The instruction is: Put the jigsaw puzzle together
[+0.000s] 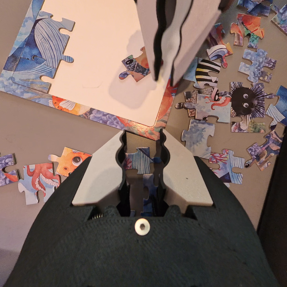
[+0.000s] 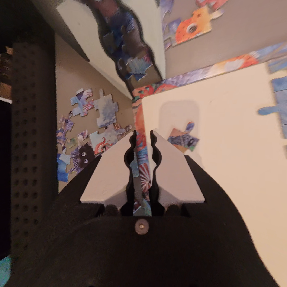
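Note:
The puzzle board [image 1: 99, 46] has a white inside and a colourful sea border; it also shows in the right wrist view [image 2: 217, 155]. Joined blue whale pieces [image 1: 46, 46] fill one corner. A loose orange-and-blue piece [image 1: 135, 68] lies on the white inside, also seen from the right wrist [image 2: 183, 139]. My right gripper [image 2: 143, 132] hovers at the board's edge just beside that piece, jaws a narrow gap apart and empty; it reaches in from the top of the left wrist view [image 1: 165, 80]. My left gripper [image 1: 142, 133] is open above a blue striped piece [image 1: 139, 161] on the table.
Several loose pieces lie on the grey table: a black sea urchin piece [image 1: 247, 101], a striped fish piece [image 1: 206, 73], a red octopus piece [image 1: 40, 178] and an orange fish piece [image 1: 73, 161]. A dark perforated panel [image 2: 31, 124] stands along one table side. Spacing between my two grippers at the tips: around 6 centimeters. To the blue striped piece [image 1: 139, 161]: left tips about 4 centimeters, right tips about 10 centimeters. It is also in sight in the right wrist view [image 2: 137, 66].

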Tool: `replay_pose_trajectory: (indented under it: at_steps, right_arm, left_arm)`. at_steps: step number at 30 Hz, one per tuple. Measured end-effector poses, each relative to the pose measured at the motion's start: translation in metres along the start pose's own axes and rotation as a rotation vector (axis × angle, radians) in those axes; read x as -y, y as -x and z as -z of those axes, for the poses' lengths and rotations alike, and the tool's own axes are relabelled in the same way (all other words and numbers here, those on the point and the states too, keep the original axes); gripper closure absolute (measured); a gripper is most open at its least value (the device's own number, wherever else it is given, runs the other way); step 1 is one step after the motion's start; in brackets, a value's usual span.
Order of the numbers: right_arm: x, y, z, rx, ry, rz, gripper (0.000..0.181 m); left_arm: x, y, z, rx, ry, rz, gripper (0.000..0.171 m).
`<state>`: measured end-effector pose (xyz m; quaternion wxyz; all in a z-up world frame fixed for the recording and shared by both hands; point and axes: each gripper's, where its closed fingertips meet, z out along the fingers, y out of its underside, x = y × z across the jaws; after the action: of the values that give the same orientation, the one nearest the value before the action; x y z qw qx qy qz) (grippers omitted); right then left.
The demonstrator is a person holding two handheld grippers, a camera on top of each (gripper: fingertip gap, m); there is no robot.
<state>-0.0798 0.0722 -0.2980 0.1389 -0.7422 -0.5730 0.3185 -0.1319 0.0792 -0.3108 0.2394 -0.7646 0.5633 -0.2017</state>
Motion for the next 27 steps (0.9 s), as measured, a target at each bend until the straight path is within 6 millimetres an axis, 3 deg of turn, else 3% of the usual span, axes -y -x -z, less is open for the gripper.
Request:
replay_pose_trajectory:
  at_steps: [2, 5, 7, 10, 11, 18, 24, 27]
  right_arm:
    - [-0.001, -0.012, 0.015, -0.06, -0.008, 0.024, 0.165]
    - [-0.026, -0.038, 0.038, -0.155, 0.05, 0.013, 0.162]
    - [-0.038, -0.043, 0.042, -0.151, 0.073, 0.0, 0.16]
    - [-0.037, -0.04, 0.03, -0.151, 0.066, 0.022, 0.162]
    - [-0.031, -0.037, 0.025, -0.148, 0.046, 0.029, 0.171]
    - [-0.002, -0.006, -0.004, -0.023, 0.011, 0.049, 0.172]
    - [-0.012, -0.024, 0.008, -0.105, 0.054, 0.067, 0.171]
    - [-0.013, -0.021, 0.009, -0.108, 0.068, 0.178, 0.158]
  left_arm:
    - [-0.002, 0.0, 0.001, -0.005, -0.001, -0.001, 0.13]
    - [-0.002, 0.0, 0.001, -0.011, -0.004, -0.003, 0.131]
    - [-0.002, 0.001, 0.002, -0.015, -0.002, -0.007, 0.132]
    - [-0.002, 0.001, 0.002, -0.014, -0.003, -0.007, 0.133]
    - [-0.002, 0.001, 0.001, -0.011, -0.004, -0.007, 0.133]
    - [-0.002, 0.001, 0.001, -0.007, -0.01, -0.004, 0.133]
    - [-0.003, 0.0, 0.002, -0.012, -0.011, -0.01, 0.134]
    - [-0.003, 0.0, 0.002, -0.014, -0.006, -0.016, 0.134]
